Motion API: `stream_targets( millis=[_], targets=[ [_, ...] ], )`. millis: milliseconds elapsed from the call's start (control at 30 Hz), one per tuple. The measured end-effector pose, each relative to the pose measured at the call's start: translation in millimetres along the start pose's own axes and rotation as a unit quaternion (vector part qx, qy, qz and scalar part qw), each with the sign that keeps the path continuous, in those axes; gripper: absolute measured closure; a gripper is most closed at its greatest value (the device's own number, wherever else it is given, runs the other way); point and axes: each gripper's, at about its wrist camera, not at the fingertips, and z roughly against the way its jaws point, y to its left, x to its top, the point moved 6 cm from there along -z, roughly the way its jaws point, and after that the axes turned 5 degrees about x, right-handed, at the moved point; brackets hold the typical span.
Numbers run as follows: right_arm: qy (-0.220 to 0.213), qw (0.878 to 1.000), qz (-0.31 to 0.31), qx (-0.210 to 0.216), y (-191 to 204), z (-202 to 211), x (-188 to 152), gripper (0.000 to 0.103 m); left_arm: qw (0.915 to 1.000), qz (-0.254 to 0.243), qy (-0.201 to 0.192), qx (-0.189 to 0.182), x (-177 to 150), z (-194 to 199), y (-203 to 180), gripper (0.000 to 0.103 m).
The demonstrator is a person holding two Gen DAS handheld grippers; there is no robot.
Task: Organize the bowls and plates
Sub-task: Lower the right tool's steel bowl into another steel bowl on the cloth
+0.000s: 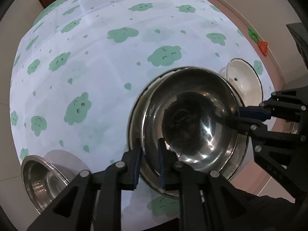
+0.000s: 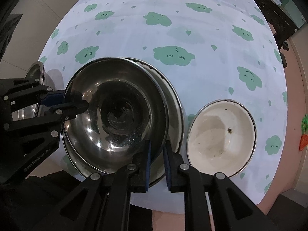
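A shiny steel bowl (image 1: 192, 115) (image 2: 115, 111) sits inside a wider dish with a white inner wall (image 1: 132, 127) (image 2: 174, 104), near the table's front edge. My left gripper (image 1: 149, 142) (image 2: 75, 100) points down and straddles the steel bowl's rim on one side. My right gripper (image 2: 157, 142) (image 1: 231, 115) straddles the opposite rim. On each, a narrow gap shows between the blue pads and the thin rim, so both stand slightly open with the rim between them. A white enamel bowl (image 1: 244, 80) (image 2: 221, 134) stands just to the right. Another steel bowl (image 1: 38, 179) (image 2: 38, 69) stands to the left.
The table wears a pale cloth with green cloud prints (image 1: 96, 67) (image 2: 192, 28), bare across its far half. Pinkish floor shows beyond the right edge, with an orange carrot-shaped sticker (image 1: 263, 47) (image 2: 304, 140) on it. Dark furniture (image 2: 279, 19) stands at the far side.
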Motion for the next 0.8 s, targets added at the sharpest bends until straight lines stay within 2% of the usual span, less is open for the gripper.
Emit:
stream_targets(
  millis=[233,300,367,467,600,800],
  targets=[
    [-0.001,1.000,-0.007,-0.002,-1,-1,2,0.087,1.0000,-0.002,0.003,0.000,0,0,0,0.089],
    [-0.002,1.000,-0.010,-0.002,-2,0,1,0.087,1.0000,-0.001,0.004,-0.004,-1,0,0,0.081],
    [0.000,1.000,-0.013,0.002,-3,1,1,0.087,1.0000,-0.003,0.003,-0.009,-1,1,-1,0.079],
    [0.004,1.000,-0.016,0.007,-2,1,-1,0.085,0.9999,-0.004,0.000,-0.010,-2,4,-2,0.076],
    [-0.002,1.000,-0.018,0.015,1,5,-2,0.076,0.9999,-0.003,-0.002,-0.012,-3,7,-1,0.075],
    [-0.016,1.000,-0.015,0.013,5,15,0,0.075,0.9999,-0.002,-0.005,-0.015,-5,11,-1,0.073]
  ],
)
